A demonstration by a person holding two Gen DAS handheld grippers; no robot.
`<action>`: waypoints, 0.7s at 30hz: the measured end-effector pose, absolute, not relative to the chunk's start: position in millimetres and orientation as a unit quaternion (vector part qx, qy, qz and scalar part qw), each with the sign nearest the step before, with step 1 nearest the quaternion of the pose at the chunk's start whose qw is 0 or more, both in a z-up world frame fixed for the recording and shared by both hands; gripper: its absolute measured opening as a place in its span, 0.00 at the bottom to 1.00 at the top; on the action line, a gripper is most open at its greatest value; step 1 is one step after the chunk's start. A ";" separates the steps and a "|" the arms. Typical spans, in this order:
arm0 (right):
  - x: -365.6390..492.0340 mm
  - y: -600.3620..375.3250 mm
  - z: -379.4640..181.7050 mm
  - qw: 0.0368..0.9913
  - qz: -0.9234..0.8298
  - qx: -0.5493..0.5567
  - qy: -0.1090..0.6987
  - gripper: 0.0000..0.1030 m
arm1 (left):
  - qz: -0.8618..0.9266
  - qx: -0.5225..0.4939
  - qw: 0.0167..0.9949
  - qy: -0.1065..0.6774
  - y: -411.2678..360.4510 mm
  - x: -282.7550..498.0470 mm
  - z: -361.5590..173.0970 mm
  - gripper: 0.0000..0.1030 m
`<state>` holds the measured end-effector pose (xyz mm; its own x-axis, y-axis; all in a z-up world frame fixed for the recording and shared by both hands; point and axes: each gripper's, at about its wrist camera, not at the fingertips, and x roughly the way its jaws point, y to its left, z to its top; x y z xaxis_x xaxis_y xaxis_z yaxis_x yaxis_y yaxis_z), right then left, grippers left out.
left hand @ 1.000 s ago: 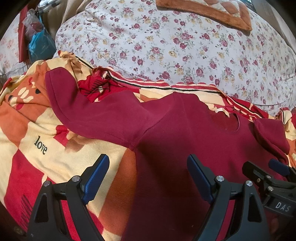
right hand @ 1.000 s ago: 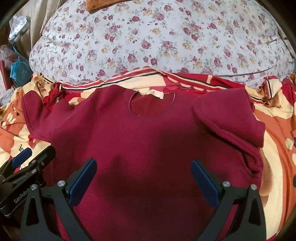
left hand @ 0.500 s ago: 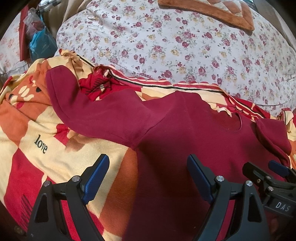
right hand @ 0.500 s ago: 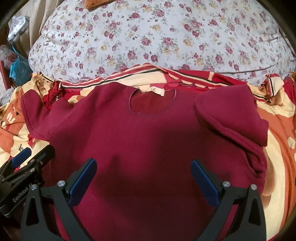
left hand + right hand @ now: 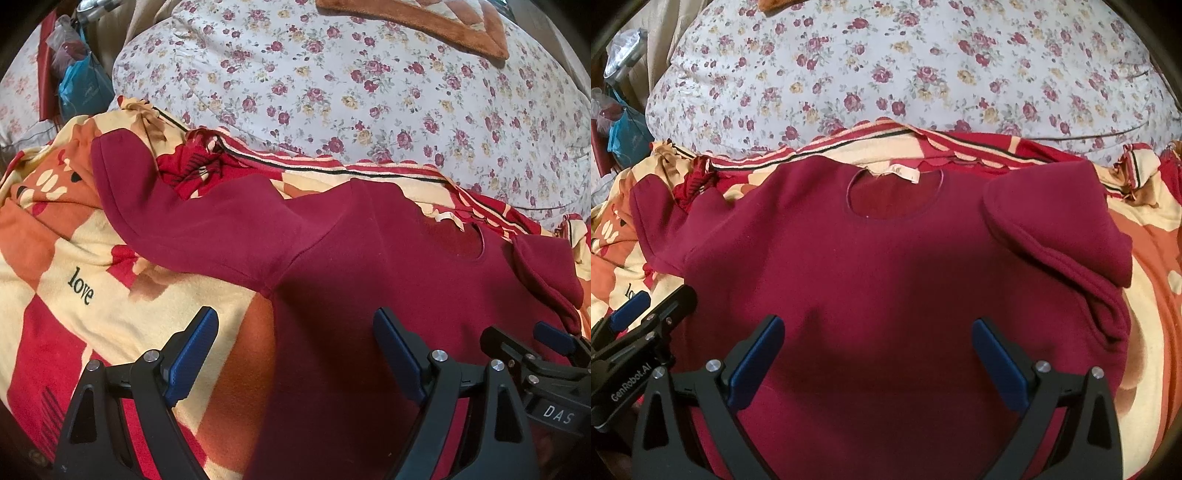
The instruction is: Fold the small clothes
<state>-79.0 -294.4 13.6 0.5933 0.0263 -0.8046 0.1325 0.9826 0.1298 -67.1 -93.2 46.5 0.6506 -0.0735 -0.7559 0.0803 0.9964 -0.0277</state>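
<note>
Both the left gripper (image 5: 295, 350) and the right gripper (image 5: 879, 354) hang wide open, empty, over the maroon top (image 5: 886, 266). I'd fold the outstretched left sleeve (image 5: 192, 221) in next, pinching its cuff.

The left gripper (image 5: 295, 354) has black triangular-cutout arms, silver screws and ribbed blue pads (image 5: 192, 354). The right gripper (image 5: 879, 365) matches. White "GenRobot.AI" lettering marks the left one's side.

Both hand-held grippers (image 5: 295, 345) (image 5: 879, 352) wide open
</note>
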 end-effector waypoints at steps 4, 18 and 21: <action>-77.8 -295.5 11.3 0.886 -0.030 0.090 0.453 1.00 | -0.043 0.005 0.908 0.416 -93.0 -67.2 46.5 0.67; -73.8 -294.4 9.5 0.885 -0.027 0.090 0.456 1.00 | -0.043 0.004 0.909 0.415 -92.9 -67.1 46.7 0.67; -73.3 -294.8 9.5 0.885 -0.027 0.089 0.456 1.00 | -0.043 0.004 0.909 0.416 -92.0 -66.7 45.8 0.67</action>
